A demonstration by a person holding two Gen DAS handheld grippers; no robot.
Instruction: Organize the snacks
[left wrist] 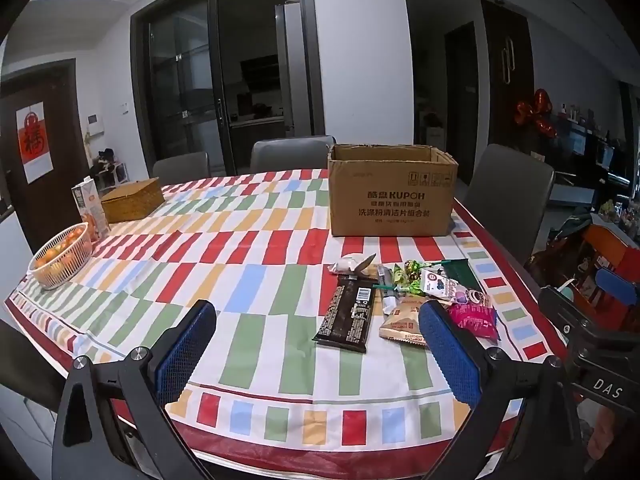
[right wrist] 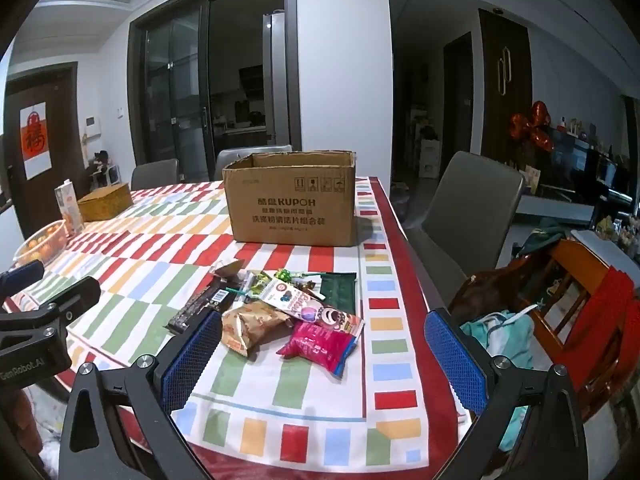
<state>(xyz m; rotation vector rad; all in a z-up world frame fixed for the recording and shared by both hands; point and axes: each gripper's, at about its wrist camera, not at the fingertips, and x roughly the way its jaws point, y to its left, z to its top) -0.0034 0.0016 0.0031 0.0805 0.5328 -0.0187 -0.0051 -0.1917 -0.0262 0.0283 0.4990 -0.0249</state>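
Note:
A pile of snack packets lies on the striped tablecloth near the table's right front: a dark brown bar packet, a tan bag, a pink bag, a white-purple packet, a green pouch and lollipops. An open cardboard box stands behind them. My left gripper is open and empty, low over the front edge, left of the pile. My right gripper is open and empty, just before the pink bag.
A white basket of oranges, a juice carton and a wicker box stand at the table's left. Grey chairs surround the table. A wooden chair with clothes is at the right.

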